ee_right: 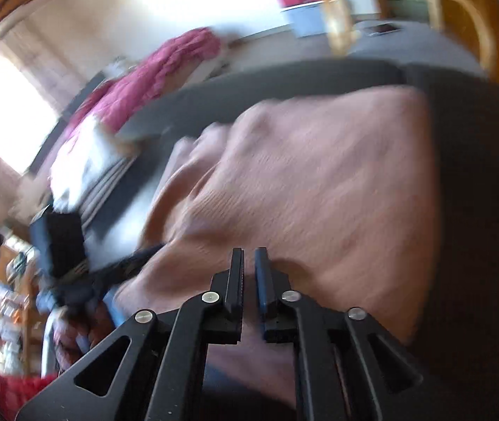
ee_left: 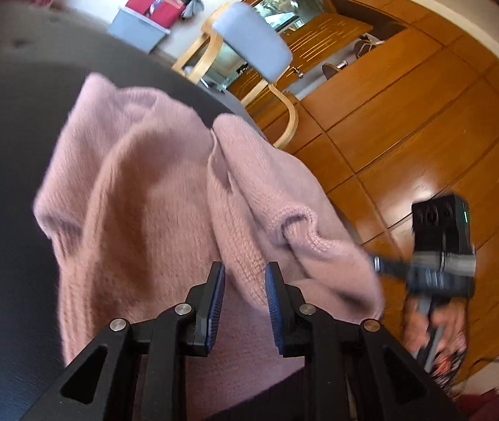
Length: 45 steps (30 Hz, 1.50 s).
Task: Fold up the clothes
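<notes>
Gripping a thick ridge of the pink sweater, the left gripper sits nearest in its own view, its blue-padded fingers set a moderate gap apart with bunched knit filling the space between them. To the right of it, the right gripper reaches into the sweater's near right edge, a hand on its handle, all blurred. In the right wrist view that gripper's fingers stand narrow, nearly closed, with the knit right at their tips; whether cloth is pinched between them cannot be told through the blur. The left gripper shows at the left there, its tip at the sweater's edge.

Beyond the grippers the sweater lies rumpled and partly lifted over a dark grey surface, one ribbed cuff curled open toward the right. Farther off stand a wooden chair with a grey seat, a wood floor at right, and a grey bin with a red box by the far wall.
</notes>
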### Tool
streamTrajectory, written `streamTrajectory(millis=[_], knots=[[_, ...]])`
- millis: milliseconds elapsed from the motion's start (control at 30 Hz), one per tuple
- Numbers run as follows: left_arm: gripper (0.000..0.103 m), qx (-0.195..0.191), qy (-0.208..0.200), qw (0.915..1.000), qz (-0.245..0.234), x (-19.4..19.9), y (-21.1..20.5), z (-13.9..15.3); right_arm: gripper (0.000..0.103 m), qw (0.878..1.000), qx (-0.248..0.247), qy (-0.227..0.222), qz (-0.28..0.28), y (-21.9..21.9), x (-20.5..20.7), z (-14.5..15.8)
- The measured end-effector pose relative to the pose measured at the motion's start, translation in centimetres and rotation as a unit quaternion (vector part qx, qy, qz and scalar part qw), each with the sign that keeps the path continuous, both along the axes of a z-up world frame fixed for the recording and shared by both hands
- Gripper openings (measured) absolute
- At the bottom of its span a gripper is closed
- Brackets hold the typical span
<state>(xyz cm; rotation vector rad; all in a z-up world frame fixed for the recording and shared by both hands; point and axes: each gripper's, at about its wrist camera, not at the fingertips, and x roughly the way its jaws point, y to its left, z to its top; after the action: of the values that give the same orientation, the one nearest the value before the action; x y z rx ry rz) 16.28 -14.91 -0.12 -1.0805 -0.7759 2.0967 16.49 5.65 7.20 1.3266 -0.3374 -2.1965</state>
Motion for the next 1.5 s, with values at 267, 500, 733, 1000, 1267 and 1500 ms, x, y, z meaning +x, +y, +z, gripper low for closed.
streamTrajectory(millis=[267, 500, 733, 1000, 1267, 1500], knots=[[0.024, 0.017, 0.019, 0.9990, -0.036, 1.4, 1.4, 2.0, 0.012, 0.994, -0.010, 0.078, 0.078, -3.9, 4.0, -1.6], [0.029, -0.023, 0.023, 0.9978, -0.058, 1.3, 4.2, 3.4, 0.044, 0.987, -0.057, 0.153, -0.002, 2.2, 5.8, 0.1], [0.011, -0.020, 0.002, 0.9956, -0.091, -0.3, 6.8, 2.9, 0.052, 0.981, -0.068, 0.183, -0.012, 4.1, 6.6, 0.2], [0.004, -0.072, 0.096, 0.9927, -0.014, 1.0, 3.7, 7.2, 0.052, 0.976, -0.080, 0.199, 0.039, 3.9, 7.0, 0.0], [0.008, -0.167, 0.066, 0.9829, 0.040, -0.4, 2.4, 4.8, 0.052, 0.978, -0.011, 0.157, 0.138, -0.1, 7.4, -3.9], [0.016, -0.264, 0.087, 0.9575, 0.076, 0.2, 2.6, 3.1, 0.052, 0.979, -0.006, 0.154, 0.134, -0.2, 7.0, -4.1]])
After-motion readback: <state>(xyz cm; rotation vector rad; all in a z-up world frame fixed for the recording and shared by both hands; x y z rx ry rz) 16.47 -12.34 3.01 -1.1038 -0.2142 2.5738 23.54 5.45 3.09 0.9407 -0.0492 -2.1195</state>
